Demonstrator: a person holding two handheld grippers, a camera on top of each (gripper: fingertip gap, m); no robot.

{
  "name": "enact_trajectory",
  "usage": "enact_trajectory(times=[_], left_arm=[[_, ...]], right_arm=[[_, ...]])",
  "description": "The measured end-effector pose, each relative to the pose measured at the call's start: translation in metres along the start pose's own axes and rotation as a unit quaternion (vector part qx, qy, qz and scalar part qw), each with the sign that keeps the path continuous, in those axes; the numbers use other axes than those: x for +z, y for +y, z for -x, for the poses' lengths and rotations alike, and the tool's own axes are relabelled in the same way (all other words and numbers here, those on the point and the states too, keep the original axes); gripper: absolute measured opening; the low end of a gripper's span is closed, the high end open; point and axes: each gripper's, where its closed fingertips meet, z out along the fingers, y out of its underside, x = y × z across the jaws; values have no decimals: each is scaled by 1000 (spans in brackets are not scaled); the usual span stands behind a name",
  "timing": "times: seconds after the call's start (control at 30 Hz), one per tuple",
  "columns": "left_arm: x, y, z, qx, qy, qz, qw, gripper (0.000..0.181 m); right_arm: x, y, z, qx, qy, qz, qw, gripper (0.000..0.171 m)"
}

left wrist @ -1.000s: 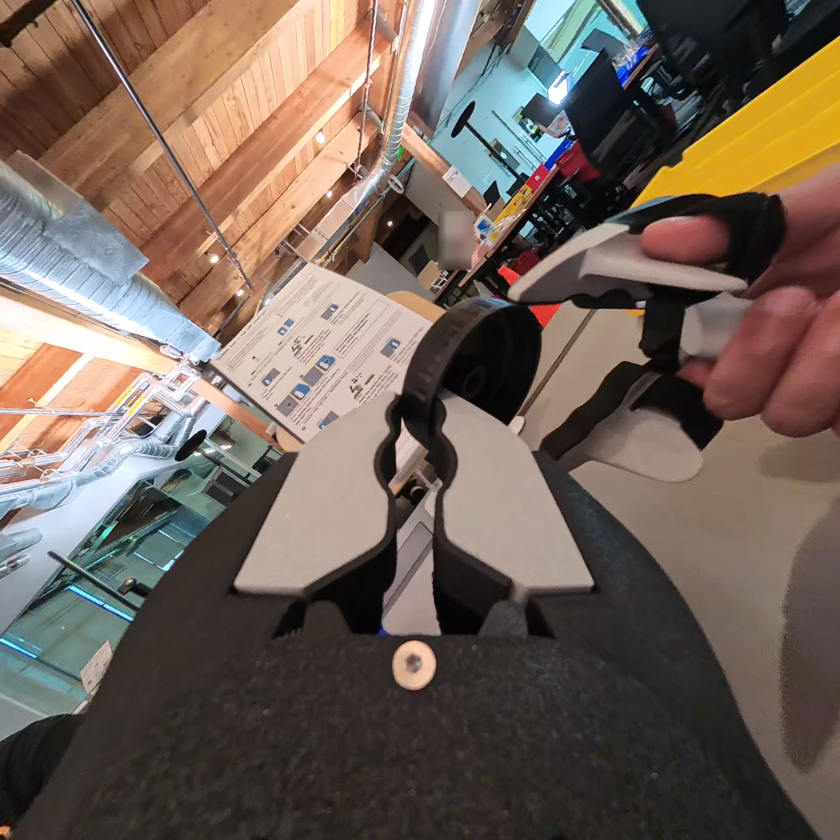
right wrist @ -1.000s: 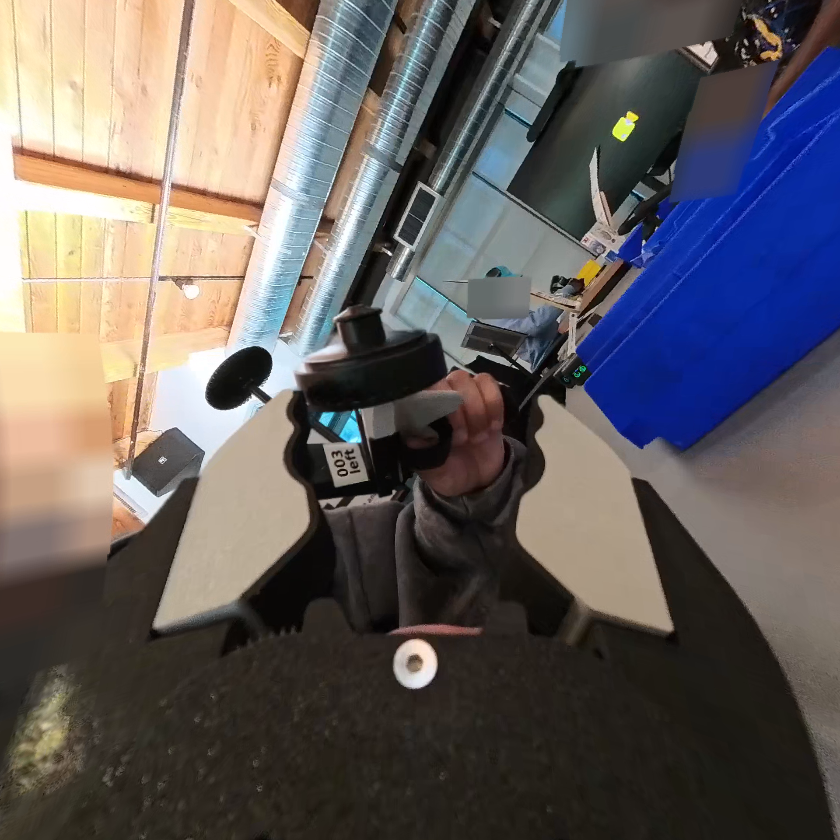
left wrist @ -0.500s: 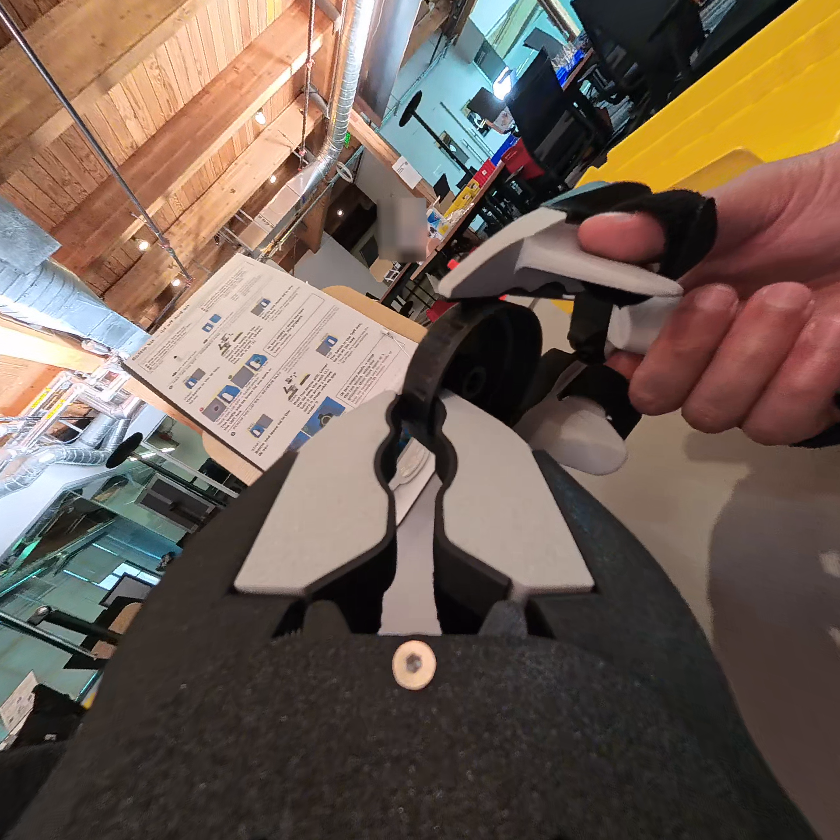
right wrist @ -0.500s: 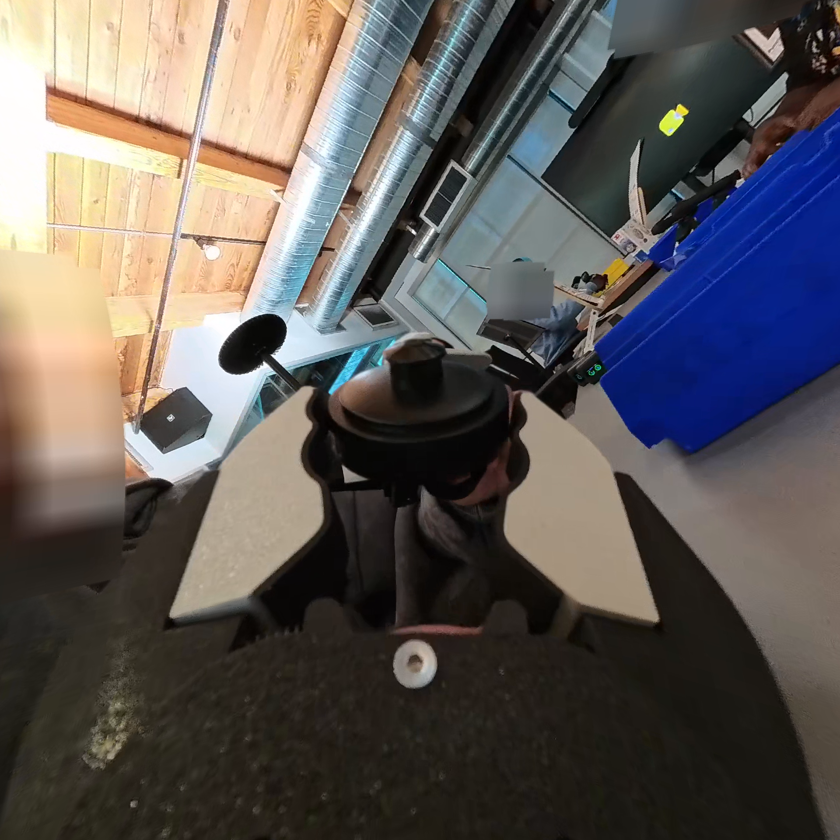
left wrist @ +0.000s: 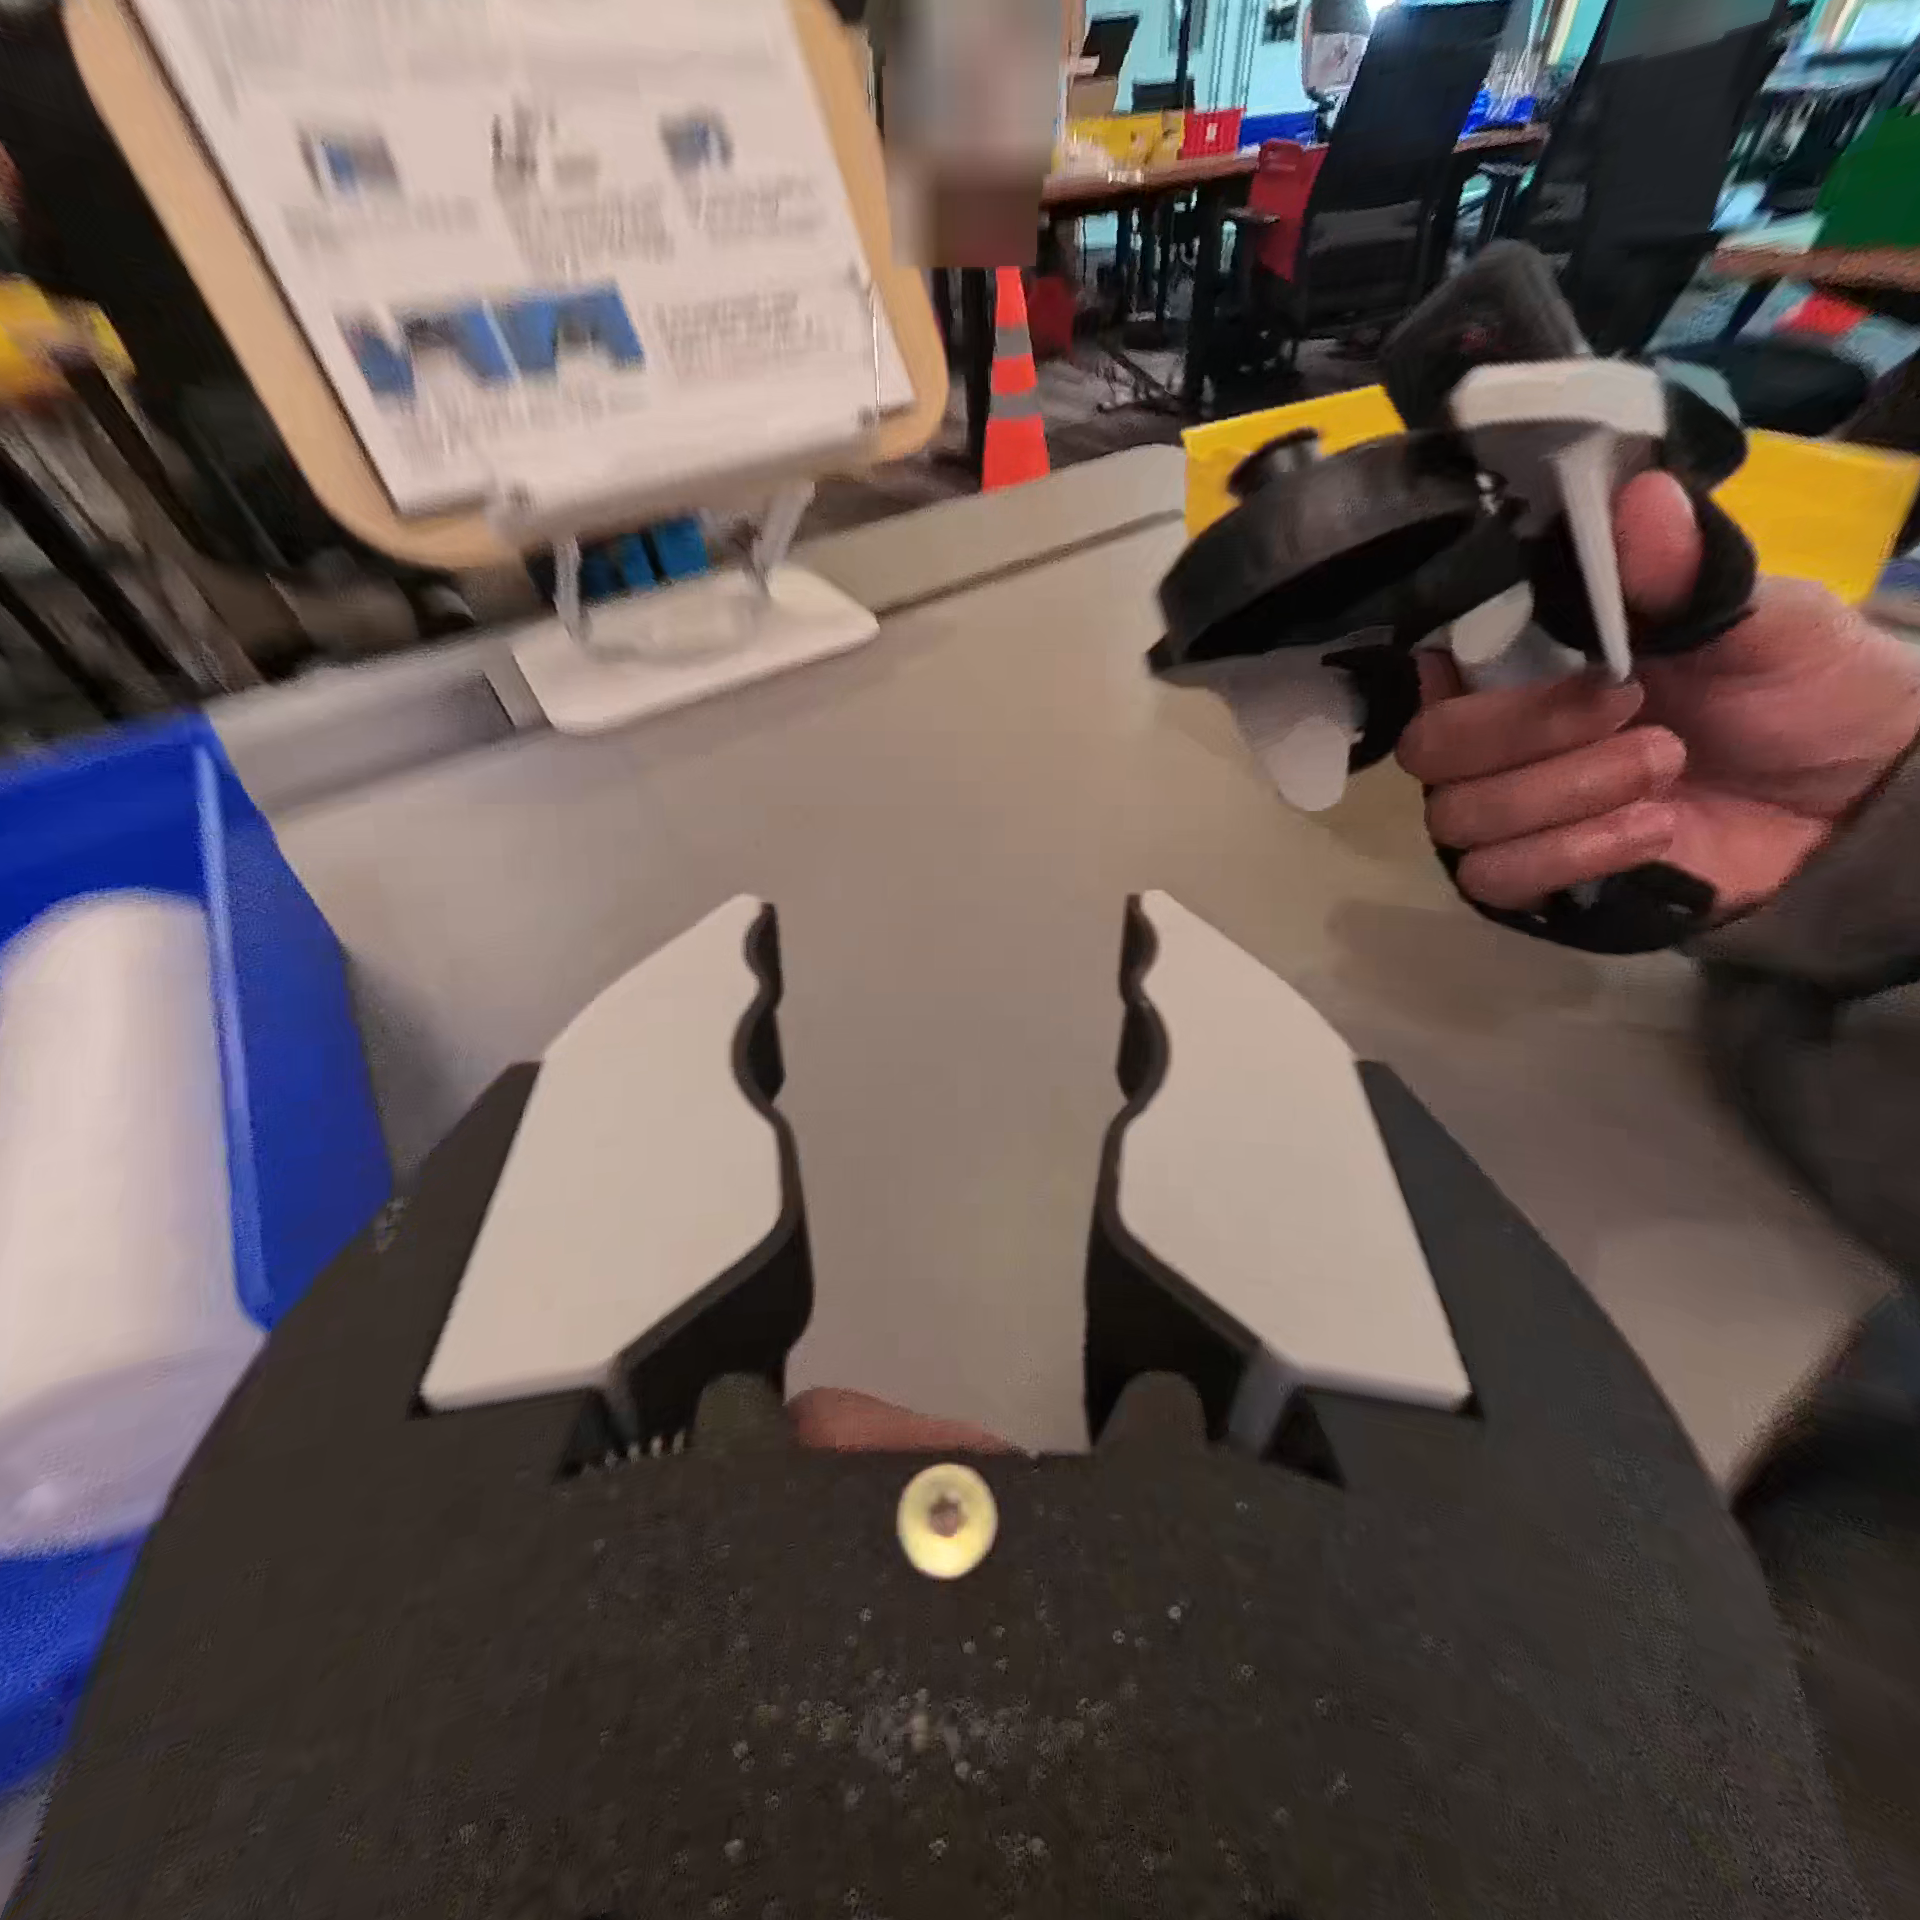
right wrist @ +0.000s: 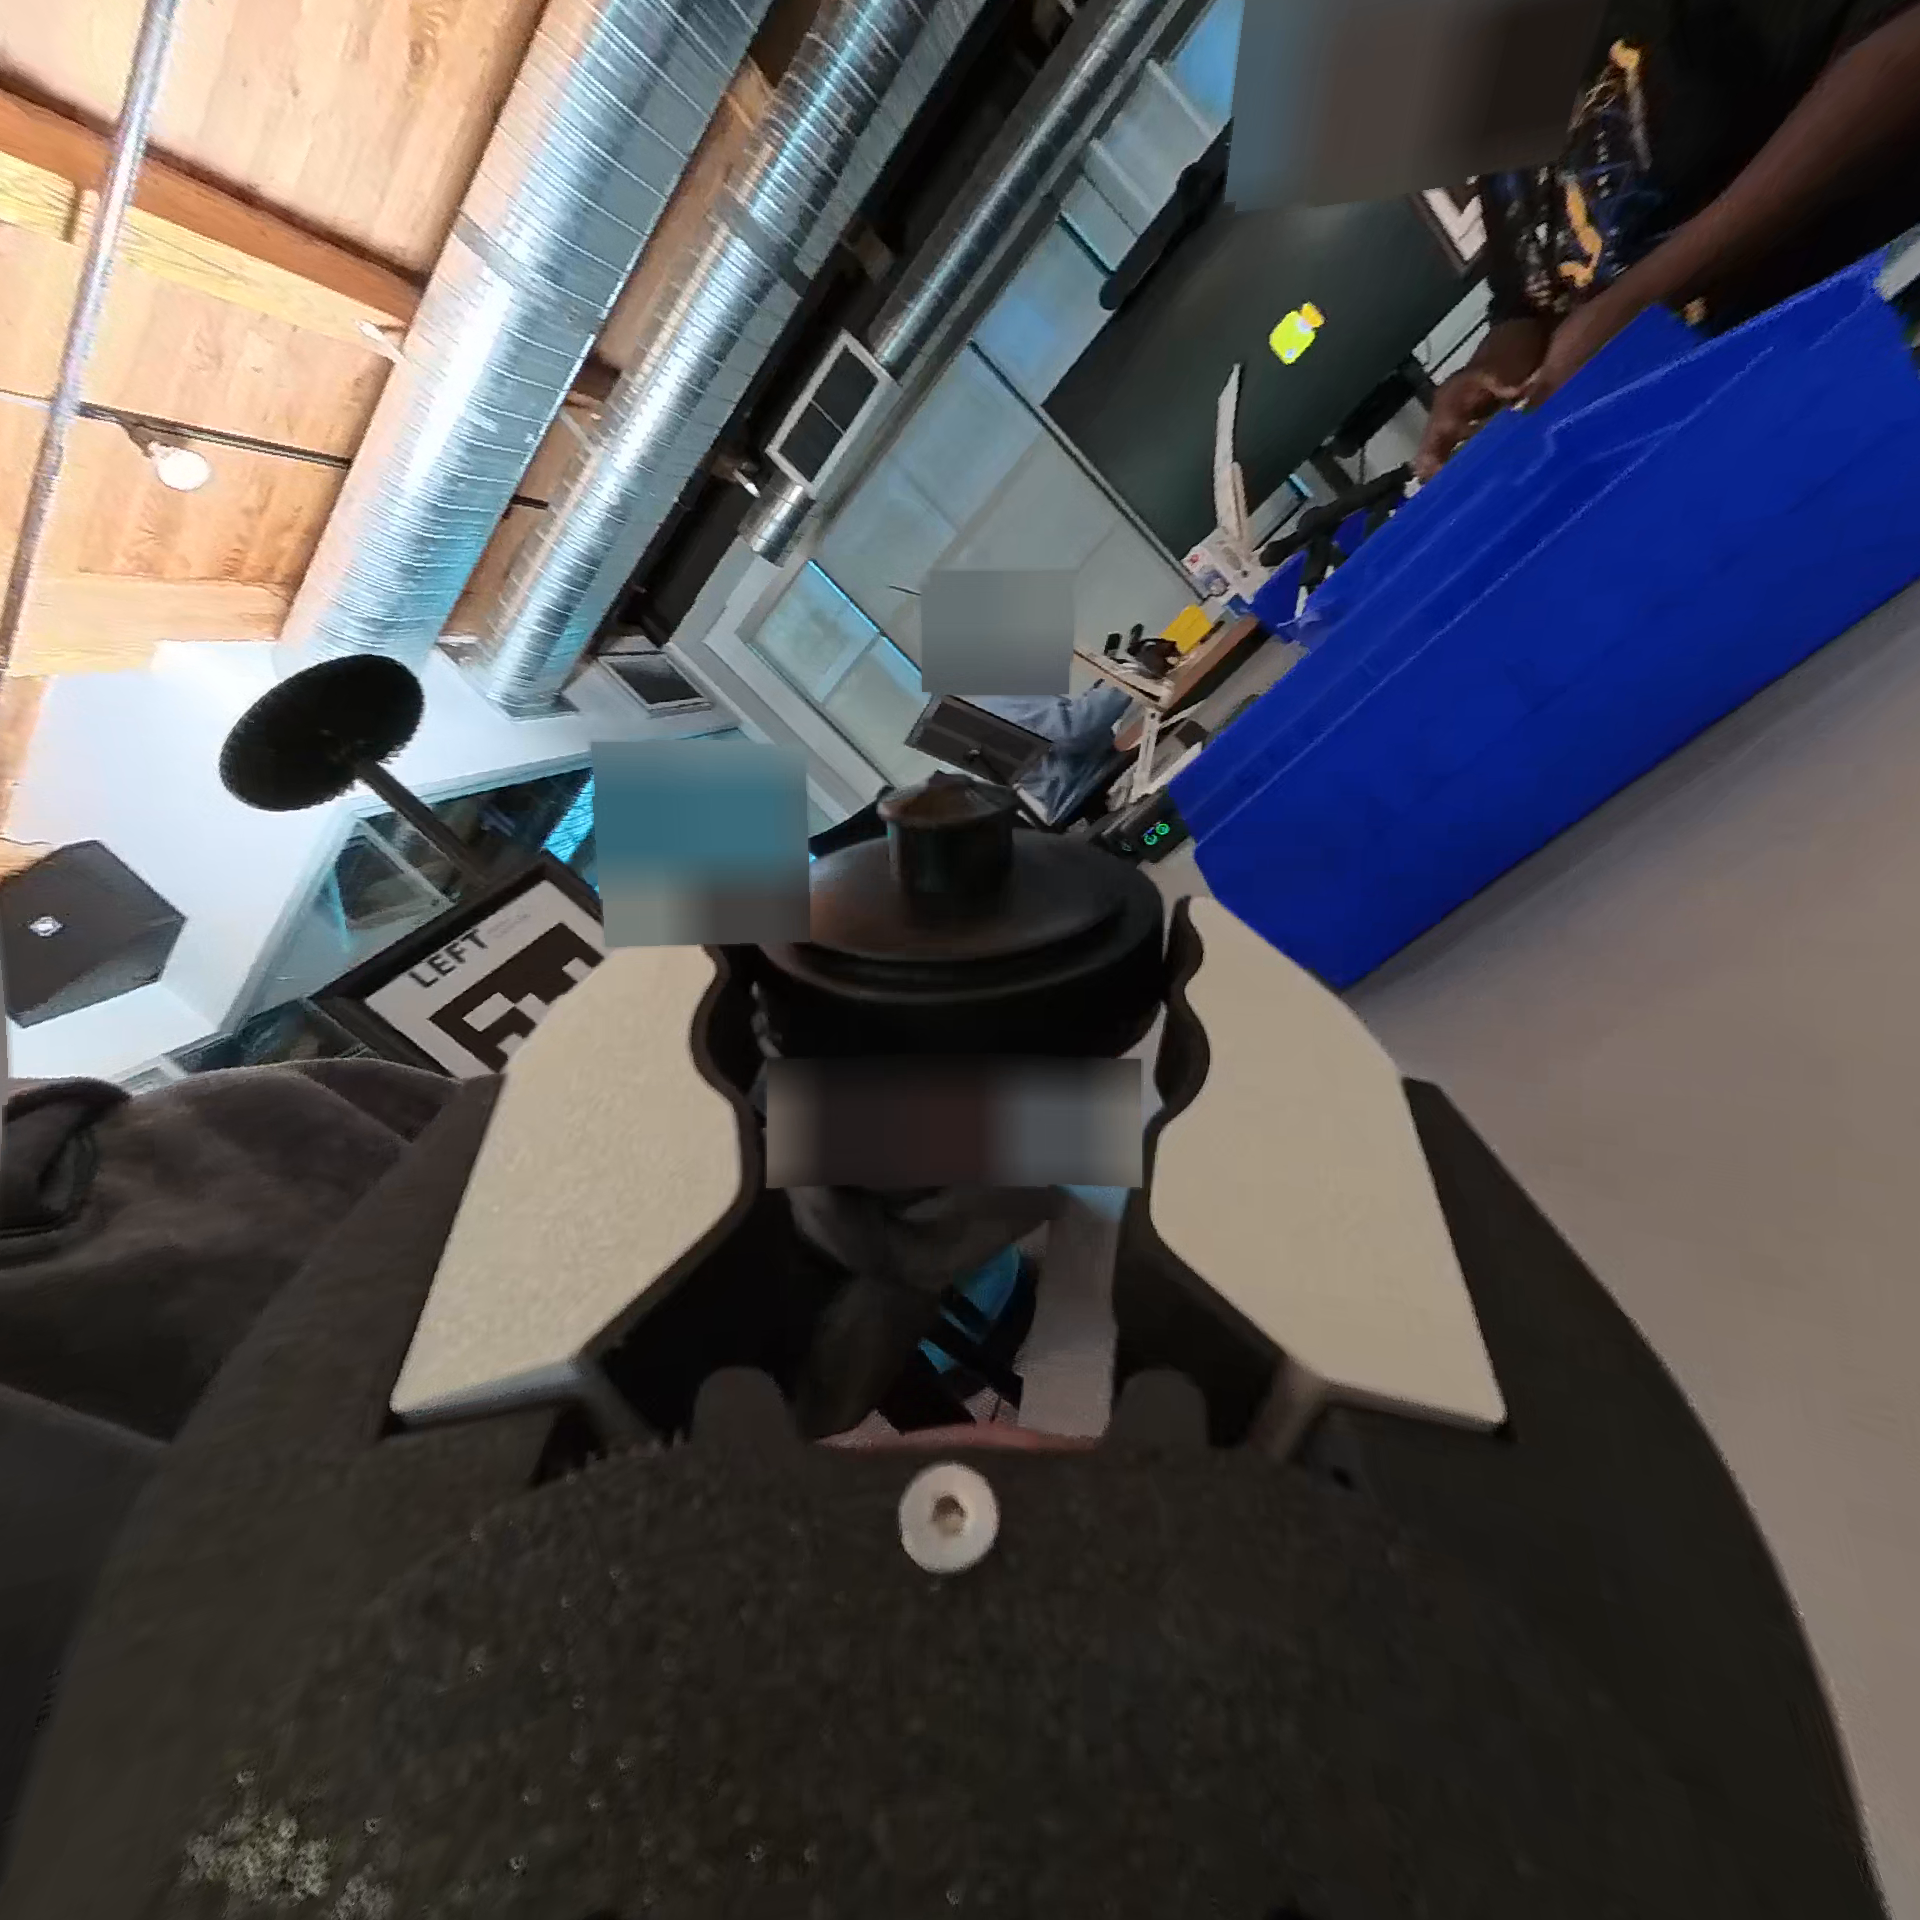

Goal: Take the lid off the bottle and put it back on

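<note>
The black round lid (right wrist: 966,914) with a small knob on top is clamped between the tips of my right gripper (right wrist: 951,940), which is shut on its rim. In the left wrist view the same lid (left wrist: 1330,551) shows at the upper right, held tilted above the grey table (left wrist: 935,790) by the right gripper (left wrist: 1434,582) in a person's hand. My left gripper (left wrist: 951,914) is open and empty, low over the table. A blurred white cylinder (left wrist: 104,1143) lies against the blue bin at the left edge; I cannot tell whether it is the bottle.
A blue bin (left wrist: 270,987) stands at the left of the table, with an instruction board on a white stand (left wrist: 540,270) at the back and a yellow bin (left wrist: 1808,509) at the back right. In the right wrist view, blue bins (right wrist: 1558,623) stand to the right, with a person's arm above them.
The lid has passed from my left gripper to my right gripper, which closed on it. The left gripper opened and swung down to face the table.
</note>
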Motion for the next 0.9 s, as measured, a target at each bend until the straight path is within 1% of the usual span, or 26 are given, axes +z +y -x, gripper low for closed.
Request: enact_trajectory(times=[0.1,0.17,0.23,0.33,0.4,0.47,0.5,0.57,0.67,0.7,0.77,0.9], left_arm=[[-20,-3,30,-107,8,34,994,73],[-27,-11,65,-148,-5,68,987,80],[-25,-12,113,-175,-34,127,976,82],[-3,-1,186,-222,-68,220,948,85],[18,20,232,-255,-96,289,918,92],[40,41,263,-286,-105,334,892,87],[49,52,273,-296,-109,356,880,85],[61,78,288,-296,-128,409,854,91],[74,102,291,-290,-129,456,831,92],[78,107,292,-290,-129,464,827,91],[83,113,294,-291,-131,473,821,82],[85,111,292,-295,-102,470,826,83]], right_arm=[[-17,3,2,-2,31,-5,1000,76],[-27,8,4,8,39,-17,999,76],[-31,10,6,18,38,-29,999,76],[-28,11,4,13,44,-25,999,76],[-23,14,4,3,47,-12,999,76],[-20,20,4,-10,57,2,998,76],[-19,23,3,-16,62,10,998,76],[-18,26,3,-22,67,18,997,76],[-23,26,5,-24,67,14,997,76],[-25,26,4,-23,70,13,997,76],[-30,26,2,-19,73,12,997,76],[-35,25,1,-16,78,8,997,76]])
